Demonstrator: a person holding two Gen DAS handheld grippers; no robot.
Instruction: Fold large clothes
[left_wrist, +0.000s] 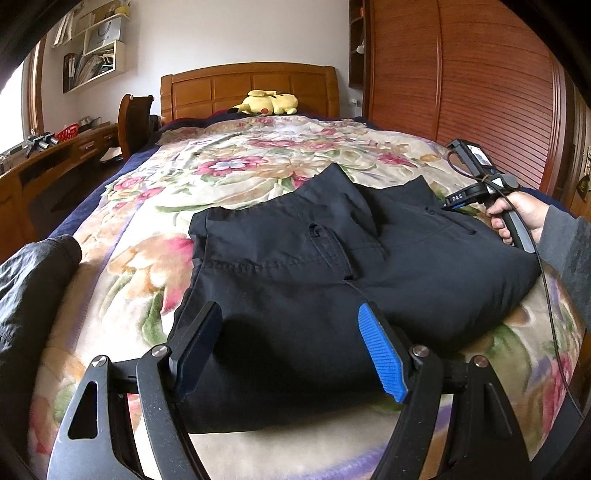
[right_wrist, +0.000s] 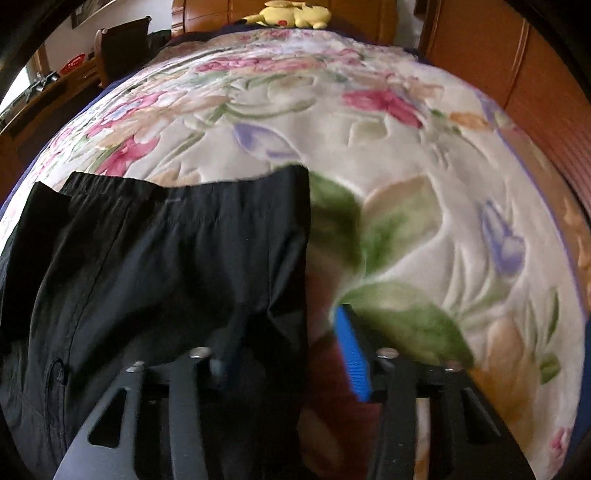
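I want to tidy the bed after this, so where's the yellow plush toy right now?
The yellow plush toy lies at the far end of the bed, against the wooden headboard, well beyond the black trousers.

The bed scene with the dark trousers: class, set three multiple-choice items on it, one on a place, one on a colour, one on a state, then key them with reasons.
1. Where does the yellow plush toy lie?
A. at the headboard
B. on the trousers
C. on the desk

2. What colour are the ribbed pads on the grippers' fingers?
A. red
B. blue
C. green

3. How does the left gripper stand over the black trousers?
A. shut on a trouser leg
B. open, pads off the cloth
C. out of sight

Key: 1 A, the toy sits at the far end of the floral blanket; 2 B, blue ribbing shows in both views; 3 B, the fingers stand wide apart with nothing pinched.
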